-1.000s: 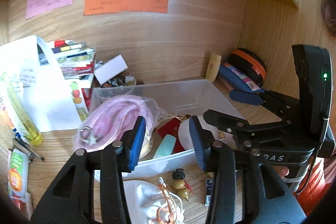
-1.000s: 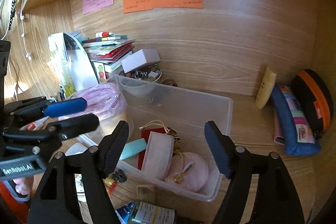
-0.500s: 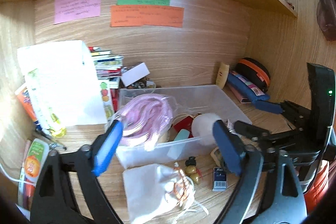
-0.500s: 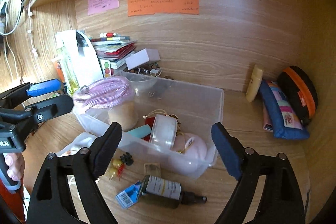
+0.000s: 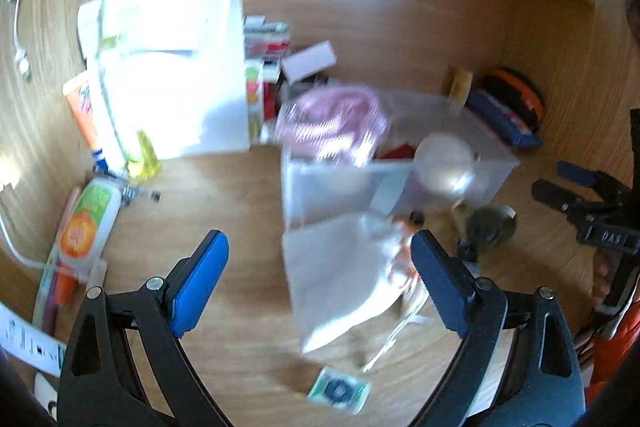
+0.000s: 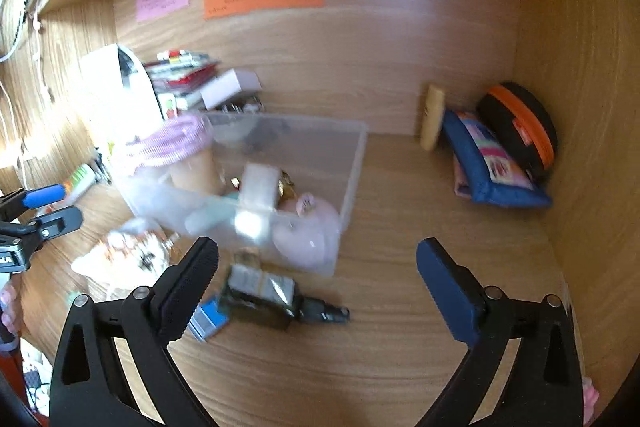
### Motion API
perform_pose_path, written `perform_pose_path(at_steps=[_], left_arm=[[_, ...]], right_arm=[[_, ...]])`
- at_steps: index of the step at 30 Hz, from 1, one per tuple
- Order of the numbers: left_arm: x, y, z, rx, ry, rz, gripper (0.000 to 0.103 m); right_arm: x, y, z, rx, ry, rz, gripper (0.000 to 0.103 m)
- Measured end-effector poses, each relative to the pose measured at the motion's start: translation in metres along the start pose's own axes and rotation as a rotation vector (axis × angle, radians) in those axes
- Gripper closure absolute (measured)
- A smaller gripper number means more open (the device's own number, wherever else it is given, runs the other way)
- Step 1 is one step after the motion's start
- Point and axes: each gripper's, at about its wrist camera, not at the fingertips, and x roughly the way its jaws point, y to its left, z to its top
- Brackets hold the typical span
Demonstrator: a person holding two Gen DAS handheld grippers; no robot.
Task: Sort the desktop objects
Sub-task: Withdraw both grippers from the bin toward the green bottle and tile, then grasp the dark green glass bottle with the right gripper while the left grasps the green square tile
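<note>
A clear plastic bin [image 5: 400, 183] [image 6: 352, 163] stands mid-desk, holding a bagged pink coiled cord [image 5: 332, 123] [image 6: 176, 141], a white roll and a pink round case. In front of it lie a white drawstring pouch [image 5: 336, 275] [image 6: 120, 255], a dark dropper bottle [image 6: 264, 291] [image 5: 490, 227] and a small blue box [image 6: 208, 319]. My left gripper [image 5: 318, 239] is open and empty above the pouch. My right gripper [image 6: 317, 243] hovers over the bottle with its jaws opening and nothing between them. A green-and-white packet [image 5: 338, 391] lies nearest me. Both views are blurred.
A white paper bag [image 5: 172, 67], a stack of books [image 5: 266, 39] and an orange-and-green tube [image 5: 86, 223] crowd the left. A blue pencil case [image 6: 492, 171], a black-and-orange case [image 6: 520, 127] and a cream tube [image 6: 432, 123] sit back right. Wooden walls and a shelf enclose the desk.
Both grippers have drawn back from the bin toward the front of the desk, and their jaws have spread much wider. The pouch, bottle and packet now show fully.
</note>
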Motion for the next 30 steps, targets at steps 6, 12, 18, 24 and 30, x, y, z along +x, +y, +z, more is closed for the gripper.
perform_pose_path(at_steps=[6,12,18,24,30], left_arm=[[-0.004,0.015,-0.027,-0.023,0.068,0.009,0.010],[-0.011,0.015,-0.050,-0.032,0.111,-0.004,0.010],[-0.013,0.011,-0.069,-0.024,0.127,-0.023,0.011],[-0.012,0.016,-0.077,-0.044,0.140,-0.060,0.033],[-0.012,0.016,-0.080,-0.044,0.130,-0.101,0.033]], right_arm=[[0.006,-0.008,-0.022,0.015,0.072,-0.029,0.004],[0.005,-0.001,-0.035,0.050,0.101,0.016,0.004],[0.005,0.022,-0.042,0.041,0.123,0.111,0.004],[0.017,0.044,-0.049,-0.021,0.187,0.112,0.004],[0.027,0.036,-0.042,0.013,0.204,0.051,0.004]])
